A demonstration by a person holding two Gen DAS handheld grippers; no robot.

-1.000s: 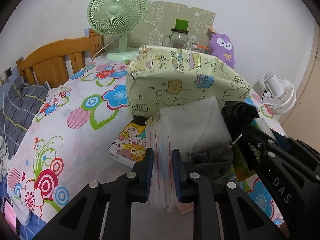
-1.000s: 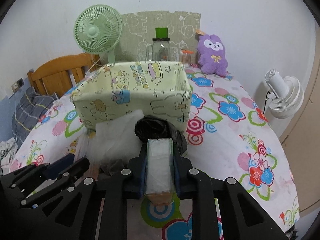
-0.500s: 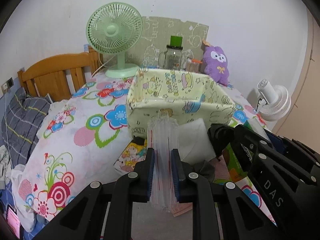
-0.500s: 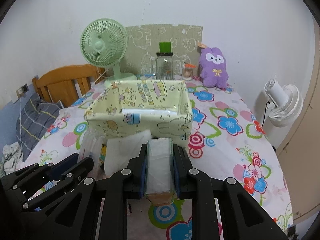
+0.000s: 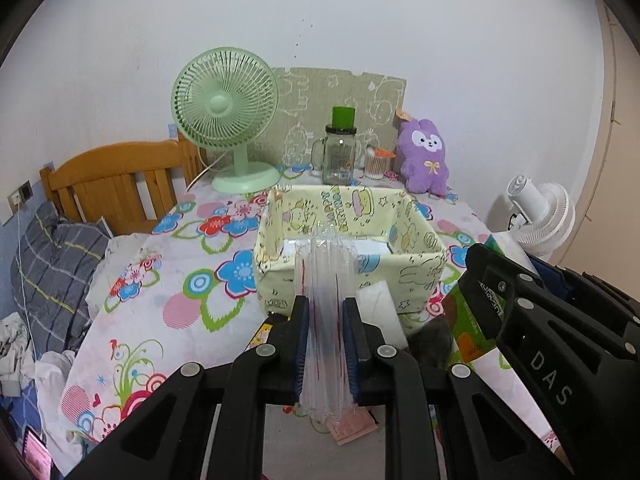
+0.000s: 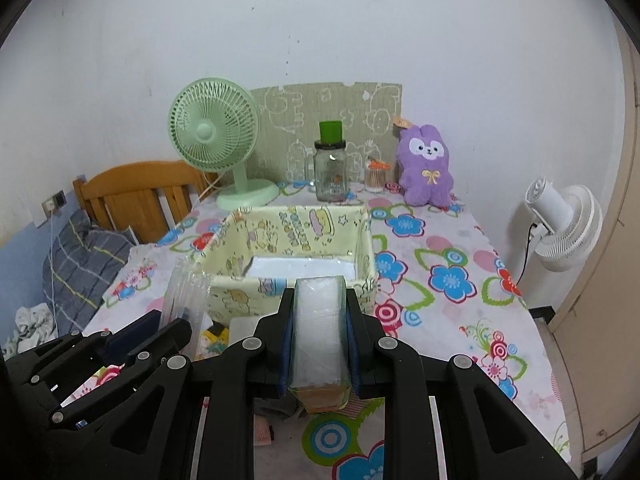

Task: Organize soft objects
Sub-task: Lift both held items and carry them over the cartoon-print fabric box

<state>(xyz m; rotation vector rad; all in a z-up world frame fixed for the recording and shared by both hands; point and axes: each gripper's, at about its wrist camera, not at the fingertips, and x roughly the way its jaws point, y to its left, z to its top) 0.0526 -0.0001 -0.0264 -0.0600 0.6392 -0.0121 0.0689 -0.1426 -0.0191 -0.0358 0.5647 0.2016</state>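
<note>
The stack of clear bags [image 5: 326,312] is standing pinched in the left gripper [image 5: 326,344], held above the table in front of the yellow fabric bin [image 5: 348,256]. The right gripper [image 6: 318,344] is clamping a white wrapped pack [image 6: 318,332], also short of the bin. The slick, floppy bags are likely risking a slide out of the pinch, or catching the bin's soft rim and folding it inward. The two grippers, sitting close together, may be crowding each other over the opening.

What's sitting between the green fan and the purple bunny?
A glass jar with a green lid, and beside it a small cup of sticks, stand between the green fan and the purple bunny; both views show it.
</note>
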